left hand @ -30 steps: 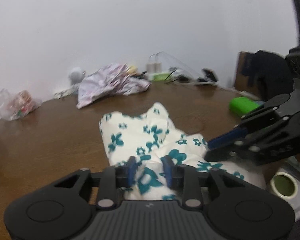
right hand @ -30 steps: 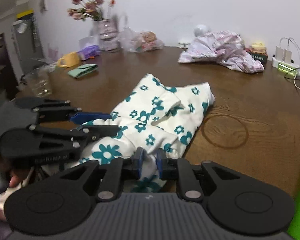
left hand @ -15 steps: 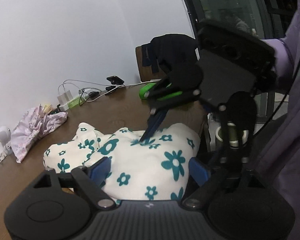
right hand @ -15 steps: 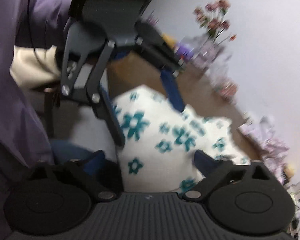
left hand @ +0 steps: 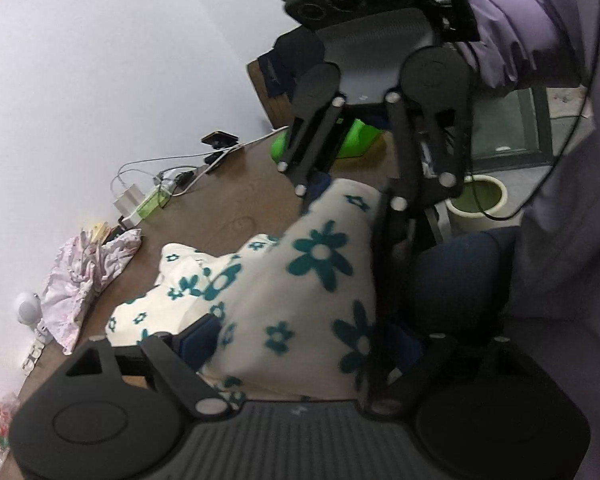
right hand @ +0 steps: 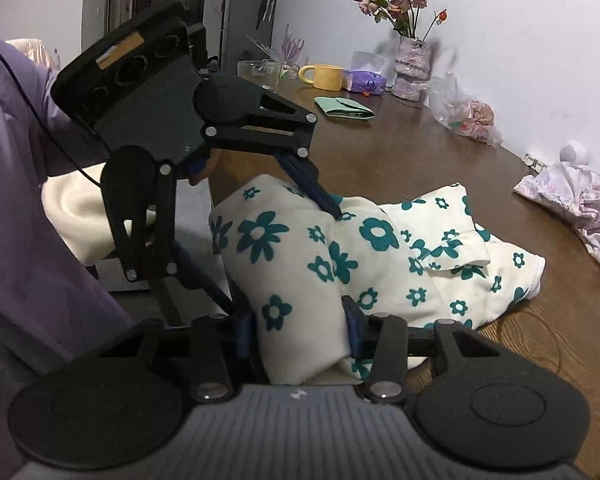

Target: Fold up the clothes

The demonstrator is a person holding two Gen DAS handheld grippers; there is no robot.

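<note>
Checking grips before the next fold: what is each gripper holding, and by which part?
The right gripper is closing on the near bunched end of the cream garment with teal flowers. The left gripper is wide open around it, gripping nothing.

Left wrist view: looking from close above the near table edge, rolled, facing along the brown wooden table (left hand: 236,200) toward the white wall. Right wrist view: equally close, facing the opposite way across the same table (right hand: 400,148). Shared: the cream cloth with teal flowers (left hand: 312,276) (right hand: 300,248) and each other's gripper.
</note>
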